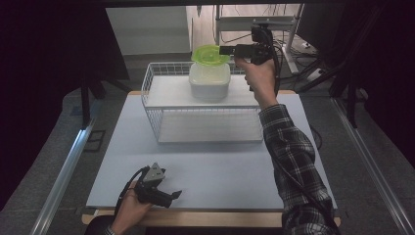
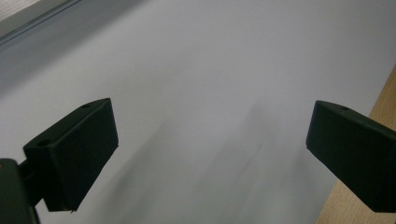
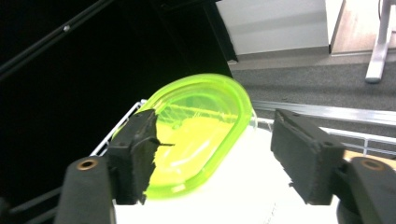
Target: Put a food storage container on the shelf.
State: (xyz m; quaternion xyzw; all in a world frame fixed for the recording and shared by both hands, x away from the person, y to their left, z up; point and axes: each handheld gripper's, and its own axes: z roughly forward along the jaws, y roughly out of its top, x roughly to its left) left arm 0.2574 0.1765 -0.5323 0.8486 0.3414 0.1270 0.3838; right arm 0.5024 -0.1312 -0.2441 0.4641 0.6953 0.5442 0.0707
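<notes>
A white plastic container (image 1: 209,84) stands in the white wire basket (image 1: 152,88) at the table's far side. A translucent green lid (image 1: 209,54) lies tilted on top of it. My right gripper (image 1: 226,50) is raised at the lid's right edge and points left. In the right gripper view the green lid (image 3: 201,116) leans on the white container (image 3: 247,196) between the jaws of my right gripper (image 3: 217,154). The left pad (image 3: 135,154) is at the lid's rim, the right pad (image 3: 303,158) stands clear, so the grip is open. My left gripper (image 1: 172,196) (image 2: 210,149) rests open near the front edge, holding nothing.
A pale blue mat (image 1: 215,166) covers the wooden table (image 2: 383,107), with free room between the basket and the left gripper. Metal rails (image 1: 63,171) run along both sides. Desk legs and cables (image 1: 293,44) stand behind the basket.
</notes>
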